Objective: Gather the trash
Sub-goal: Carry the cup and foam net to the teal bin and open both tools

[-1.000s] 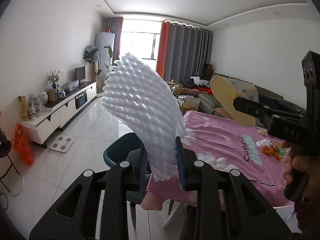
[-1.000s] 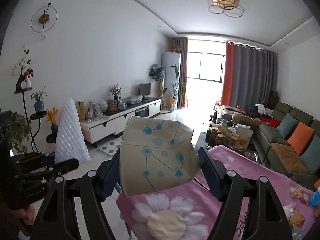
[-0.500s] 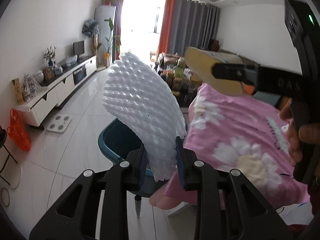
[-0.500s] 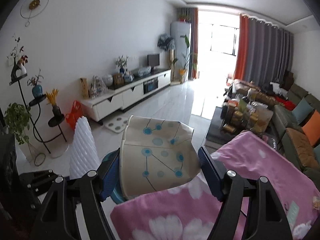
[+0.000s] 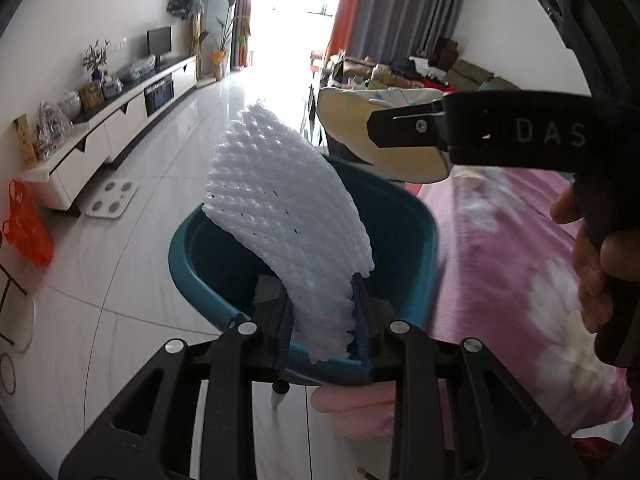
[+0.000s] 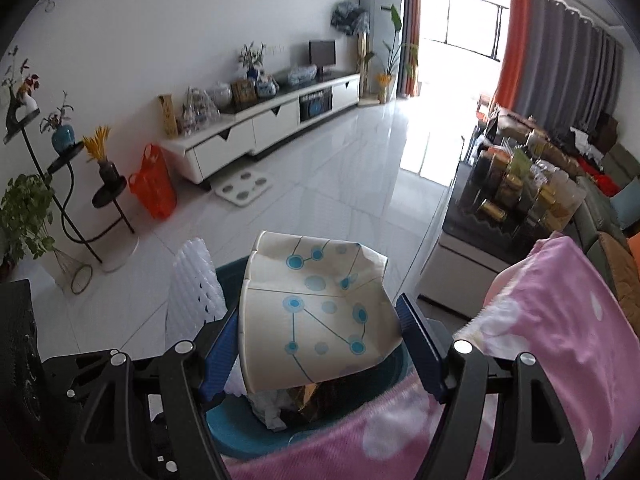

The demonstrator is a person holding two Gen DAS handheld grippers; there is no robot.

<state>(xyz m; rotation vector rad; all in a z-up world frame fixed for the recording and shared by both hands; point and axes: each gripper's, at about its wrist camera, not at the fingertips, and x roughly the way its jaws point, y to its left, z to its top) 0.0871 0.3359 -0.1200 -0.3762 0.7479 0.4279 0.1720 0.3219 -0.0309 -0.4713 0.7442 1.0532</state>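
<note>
Left gripper (image 5: 322, 316): clamped on the white foam net (image 5: 284, 216), held over the teal bin (image 5: 404, 224).
Right gripper (image 6: 316, 354): clamped on the crushed paper cup (image 6: 316, 312), also above the bin.
Done: some trash already lies in the bin.
Left: drop both pieces in.

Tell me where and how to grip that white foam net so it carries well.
Grip the white foam net at its narrow lower end, from below, pads on its two flat faces, as the left gripper does now. It is a soft, flattened sleeve that fans wide above; the narrow end fits between the jaws and compresses.
</note>
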